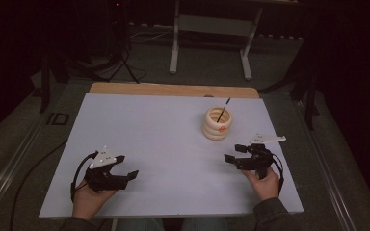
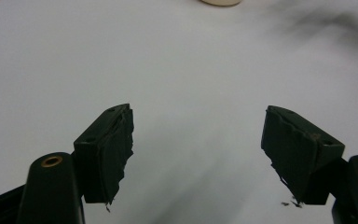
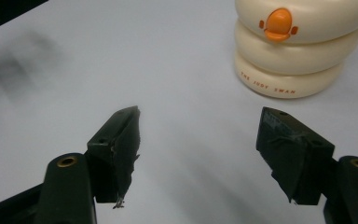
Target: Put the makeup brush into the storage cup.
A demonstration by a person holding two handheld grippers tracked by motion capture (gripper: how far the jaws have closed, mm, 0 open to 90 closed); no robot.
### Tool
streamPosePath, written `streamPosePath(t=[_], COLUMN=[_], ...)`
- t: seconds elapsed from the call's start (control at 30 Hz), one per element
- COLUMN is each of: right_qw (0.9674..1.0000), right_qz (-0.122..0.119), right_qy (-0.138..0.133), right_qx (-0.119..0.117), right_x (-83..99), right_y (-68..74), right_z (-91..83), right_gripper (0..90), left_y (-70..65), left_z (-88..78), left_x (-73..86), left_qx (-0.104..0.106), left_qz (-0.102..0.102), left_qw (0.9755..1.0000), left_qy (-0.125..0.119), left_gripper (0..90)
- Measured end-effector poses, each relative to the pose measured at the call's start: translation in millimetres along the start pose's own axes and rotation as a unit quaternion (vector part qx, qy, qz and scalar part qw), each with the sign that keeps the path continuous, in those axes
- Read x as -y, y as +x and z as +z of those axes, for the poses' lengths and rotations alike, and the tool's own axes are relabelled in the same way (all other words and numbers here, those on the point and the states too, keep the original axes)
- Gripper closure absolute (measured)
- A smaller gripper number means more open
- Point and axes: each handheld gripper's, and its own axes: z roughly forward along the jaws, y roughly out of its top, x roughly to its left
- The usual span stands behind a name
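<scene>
On the white bench (image 1: 164,144) stands a cream ringed holder (image 1: 217,124) (a thin black stick (image 1: 223,109) leans in it), toward the far right. The right claw (image 1: 235,153) hovers just near it, jaws apart and empty. The left claw (image 1: 126,166) rests well apart at the near left, also spread wide with nothing between.

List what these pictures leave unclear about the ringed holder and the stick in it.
- Holder, right gripper view: top cut off by the upper edge.
- Holder, left gripper view: just a sliver at the top edge.
- Stick, high view: too thin and dim to identify; lower end hidden inside the holder.
</scene>
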Motion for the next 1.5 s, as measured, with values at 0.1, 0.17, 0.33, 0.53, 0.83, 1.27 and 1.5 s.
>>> streamPosePath(t=[0.1,0.17,0.33,0.53,0.83,1.27,1.5], right_qw=[1.0000,1.0000,0.9999,0.9999,0.9999,0.9999,0.9999], right_qz=[0.000,0.003,0.007,0.008,0.001,0.006,0.006], right_qy=[-0.003,-0.007,-0.008,-0.009,-0.015,-0.011,-0.010], right_qx=[-0.001,-0.005,-0.003,-0.005,-0.008,-0.007,-0.007], right_x=[3.0,5.6,11.4,16.1,24.8,36.0,39.3], right_y=[2.3,2.7,3.0,6.5,13.9,15.5,16.8], right_z=[-1.9,-3.3,-4.5,-6.3,-13.1,-19.1,-21.7], right_gripper=[29.6,29.1,25.9,25.6,25.3,25.0,25.0], left_y=[-0.1,-0.1,0.0,-0.1,-2.7,-1.2,-0.8], left_z=[0.3,0.5,1.1,3.0,7.7,10.2,12.1], left_x=[0.3,0.6,1.5,2.9,4.6,8.3,10.3], left_qx=[0.001,0.002,0.002,0.002,0.000,0.001,0.002], left_qz=[0.001,0.001,0.000,-0.001,0.009,0.009,0.008], left_qw=[1.0000,1.0000,1.0000,1.0000,0.9998,0.9997,0.9997], left_qy=[0.001,0.002,0.003,0.008,0.016,0.021,0.022], left_gripper=[25.7,25.7,25.5,24.4,23.3,23.3,23.3])
